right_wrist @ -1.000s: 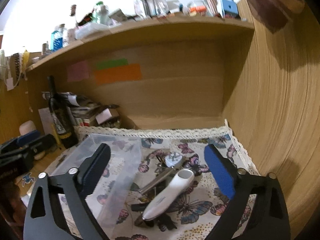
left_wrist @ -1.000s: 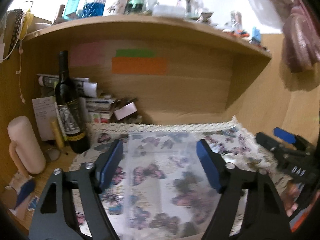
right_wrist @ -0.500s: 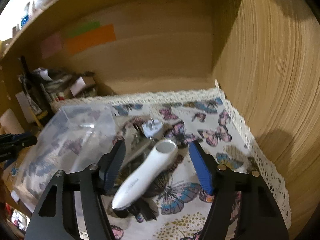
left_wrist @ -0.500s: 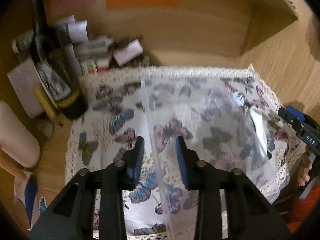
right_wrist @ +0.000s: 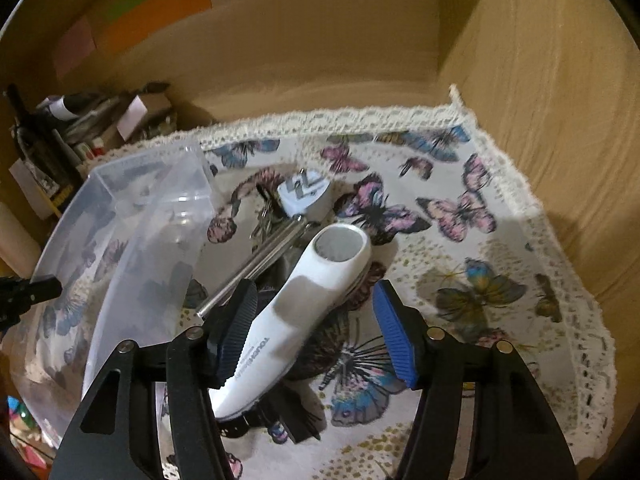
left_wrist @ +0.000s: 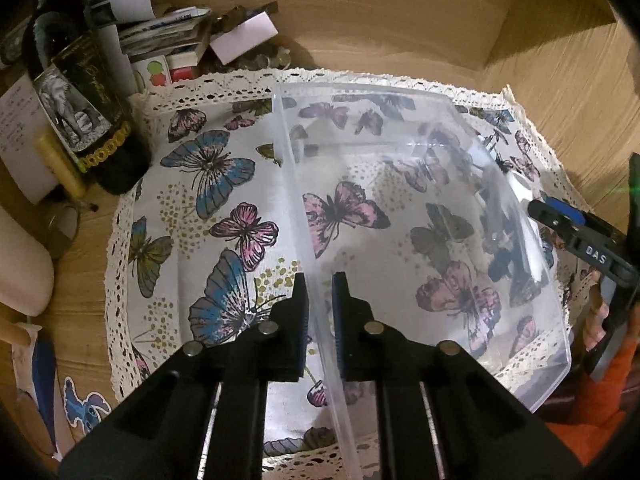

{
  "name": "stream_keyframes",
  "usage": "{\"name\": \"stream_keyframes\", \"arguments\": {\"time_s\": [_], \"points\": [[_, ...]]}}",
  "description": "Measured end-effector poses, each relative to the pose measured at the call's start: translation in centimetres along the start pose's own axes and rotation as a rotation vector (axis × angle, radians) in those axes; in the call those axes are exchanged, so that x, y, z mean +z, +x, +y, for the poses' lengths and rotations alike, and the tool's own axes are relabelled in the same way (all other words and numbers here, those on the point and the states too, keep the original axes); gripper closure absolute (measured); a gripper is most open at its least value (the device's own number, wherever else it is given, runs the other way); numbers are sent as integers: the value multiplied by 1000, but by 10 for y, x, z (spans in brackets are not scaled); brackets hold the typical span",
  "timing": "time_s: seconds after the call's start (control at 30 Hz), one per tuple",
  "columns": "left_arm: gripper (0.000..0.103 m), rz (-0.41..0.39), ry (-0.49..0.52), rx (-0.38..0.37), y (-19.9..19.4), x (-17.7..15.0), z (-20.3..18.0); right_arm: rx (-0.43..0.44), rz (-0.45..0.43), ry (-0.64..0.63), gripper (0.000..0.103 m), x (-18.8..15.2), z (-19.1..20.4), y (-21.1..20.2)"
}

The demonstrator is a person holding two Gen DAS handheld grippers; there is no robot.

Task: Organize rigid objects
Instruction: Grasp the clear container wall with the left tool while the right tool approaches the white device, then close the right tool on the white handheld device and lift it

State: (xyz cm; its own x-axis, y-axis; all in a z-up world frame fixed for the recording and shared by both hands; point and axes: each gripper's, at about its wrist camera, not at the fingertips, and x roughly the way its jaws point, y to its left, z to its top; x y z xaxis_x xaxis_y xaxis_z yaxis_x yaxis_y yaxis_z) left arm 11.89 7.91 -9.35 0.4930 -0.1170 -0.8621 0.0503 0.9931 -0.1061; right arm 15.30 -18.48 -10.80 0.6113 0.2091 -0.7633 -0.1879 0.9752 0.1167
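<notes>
A clear plastic box (left_wrist: 440, 208) stands on the butterfly cloth (left_wrist: 208, 168). My left gripper (left_wrist: 320, 300) is shut on its near left wall, one pad on each side of the thin plastic. In the right wrist view a white handheld device (right_wrist: 320, 280) lies beside the box (right_wrist: 132, 240), on top of a silver metal tool (right_wrist: 256, 264), a small white tag (right_wrist: 304, 192) and dark pieces. My right gripper (right_wrist: 314, 292) straddles the device with its jaws closing. The left pad sits against the device and the blue right pad stands clear of it.
A dark wine bottle (left_wrist: 80, 100) and a stack of papers and small boxes (left_wrist: 168, 40) crowd the back left corner. A wooden side wall (right_wrist: 540, 80) rises just past the cloth's right lace edge. A pale cylinder (left_wrist: 20, 264) lies at the far left.
Both grippers tilted down and sank toward the cloth. The left jaws closed onto the box wall. The right jaws narrowed around the white device.
</notes>
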Motion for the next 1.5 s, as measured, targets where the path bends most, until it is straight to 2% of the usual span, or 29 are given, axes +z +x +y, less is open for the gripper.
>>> {"name": "stream_keyframes", "arguments": {"time_s": [0.07,0.13,0.43,0.57,0.63,1.0,1.33,1.5], "points": [[91,1,-1,-4,0,0,1,15,36,-7,61,1,2,7],[91,6,-2,-8,0,0,1,37,62,-1,61,2,2,14],[91,-6,12,-4,0,0,0,20,134,-3,58,14,-1,40],[91,-8,11,-6,0,0,1,16,126,8,67,18,-4,41],[91,-8,11,-7,0,0,1,8,116,15,74,18,-6,40],[91,-13,9,0,0,0,0,-2,-15,4,74,25,-7,3],[91,-6,7,2,2,1,1,46,-150,-69,74,44,27,-35],[91,-6,8,3,3,1,1,92,-180,-119,74,50,50,-44]]}}
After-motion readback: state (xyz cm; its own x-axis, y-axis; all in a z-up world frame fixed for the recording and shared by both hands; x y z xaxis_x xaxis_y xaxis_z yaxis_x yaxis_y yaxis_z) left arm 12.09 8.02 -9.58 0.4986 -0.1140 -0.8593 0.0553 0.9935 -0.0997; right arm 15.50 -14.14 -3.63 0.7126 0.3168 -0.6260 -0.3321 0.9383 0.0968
